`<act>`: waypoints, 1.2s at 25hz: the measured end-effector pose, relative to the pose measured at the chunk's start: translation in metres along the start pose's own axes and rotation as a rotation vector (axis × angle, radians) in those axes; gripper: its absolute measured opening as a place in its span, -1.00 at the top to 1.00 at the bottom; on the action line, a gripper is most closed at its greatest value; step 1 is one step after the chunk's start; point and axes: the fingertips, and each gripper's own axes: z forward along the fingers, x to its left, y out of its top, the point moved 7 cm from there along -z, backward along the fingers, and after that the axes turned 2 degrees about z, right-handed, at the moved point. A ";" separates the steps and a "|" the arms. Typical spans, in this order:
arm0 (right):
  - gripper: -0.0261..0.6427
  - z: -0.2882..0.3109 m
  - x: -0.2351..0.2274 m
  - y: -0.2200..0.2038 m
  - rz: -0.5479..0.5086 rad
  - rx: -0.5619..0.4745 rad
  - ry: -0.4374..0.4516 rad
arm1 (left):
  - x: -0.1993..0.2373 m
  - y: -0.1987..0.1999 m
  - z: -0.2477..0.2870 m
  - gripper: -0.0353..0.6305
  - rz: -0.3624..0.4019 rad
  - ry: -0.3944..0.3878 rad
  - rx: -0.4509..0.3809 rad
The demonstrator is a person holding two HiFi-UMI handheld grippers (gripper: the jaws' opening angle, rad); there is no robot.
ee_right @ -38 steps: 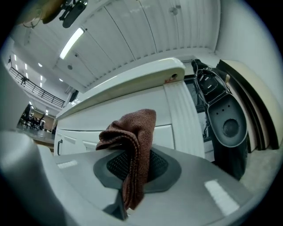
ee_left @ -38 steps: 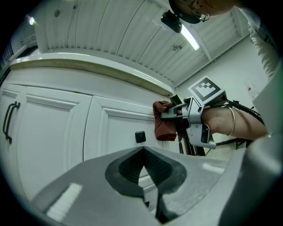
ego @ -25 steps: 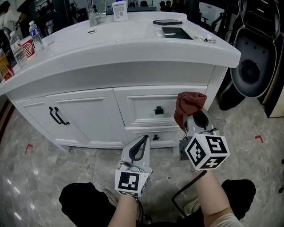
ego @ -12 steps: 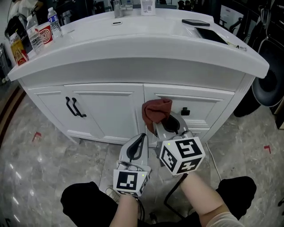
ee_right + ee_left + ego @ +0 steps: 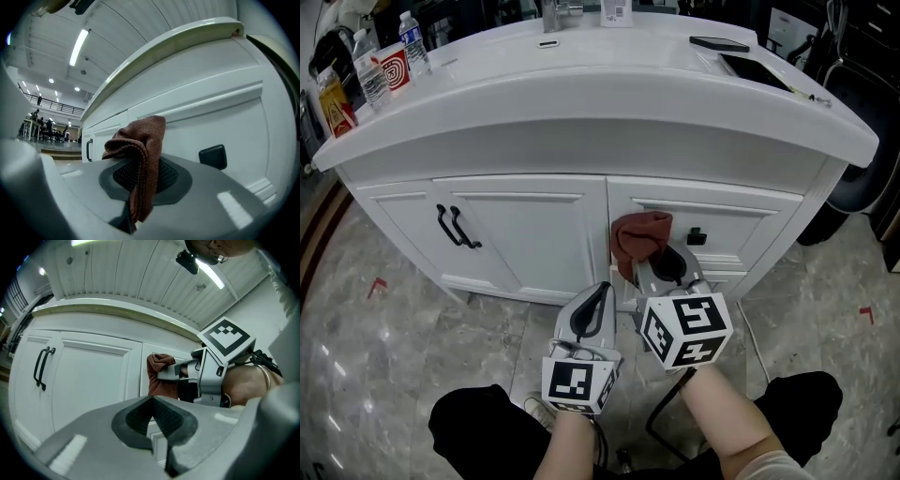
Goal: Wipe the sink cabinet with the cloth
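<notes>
The white sink cabinet (image 5: 525, 234) fills the head view, its curved top above two doors and a drawer. My right gripper (image 5: 661, 262) is shut on a reddish-brown cloth (image 5: 639, 236), which bunches against the drawer front just left of the black drawer knob (image 5: 697, 236). In the right gripper view the cloth (image 5: 138, 154) hangs folded between the jaws, with the knob (image 5: 213, 155) to its right. My left gripper (image 5: 595, 302) is shut and empty, held low in front of the cabinet, left of the right one. The left gripper view shows the cloth (image 5: 159, 376) against the cabinet.
Black door handles (image 5: 452, 228) sit on the left door. On the countertop stand bottles and a red cup (image 5: 394, 67) at far left, a phone (image 5: 719, 43) and a dark tray (image 5: 757, 71) at right. Grey marble floor (image 5: 384, 356) lies below. A black chair (image 5: 862, 178) stands at right.
The right gripper carried the cloth leftward along the drawer front, from right of the knob to left of it, then drifted slightly right. The left gripper stayed put.
</notes>
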 end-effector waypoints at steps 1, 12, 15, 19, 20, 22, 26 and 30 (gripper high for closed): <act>0.68 -0.002 -0.004 0.000 -0.001 0.001 -0.021 | -0.001 0.000 0.001 0.89 0.000 -0.004 0.001; 0.69 -0.021 -0.037 -0.016 0.190 0.042 -0.130 | -0.016 0.000 0.008 0.89 0.006 -0.039 0.001; 0.69 -0.032 -0.047 -0.017 0.252 0.060 -0.134 | -0.022 0.002 0.010 0.89 0.009 -0.054 0.000; 0.69 -0.054 -0.051 -0.005 0.188 0.022 -0.154 | -0.032 0.001 0.014 0.89 0.012 -0.079 0.004; 0.69 -0.059 -0.054 0.000 0.168 0.003 -0.168 | -0.035 0.001 0.016 0.89 0.012 -0.085 0.004; 0.68 -0.066 -0.061 0.009 0.131 -0.025 -0.194 | -0.041 0.001 0.018 0.89 0.013 -0.097 0.004; 0.68 -0.071 -0.073 0.016 0.105 -0.042 -0.219 | -0.051 -0.001 0.022 0.89 0.013 -0.113 0.008; 0.69 -0.069 -0.091 0.015 0.112 -0.034 -0.246 | -0.063 -0.005 0.026 0.89 0.024 -0.138 0.022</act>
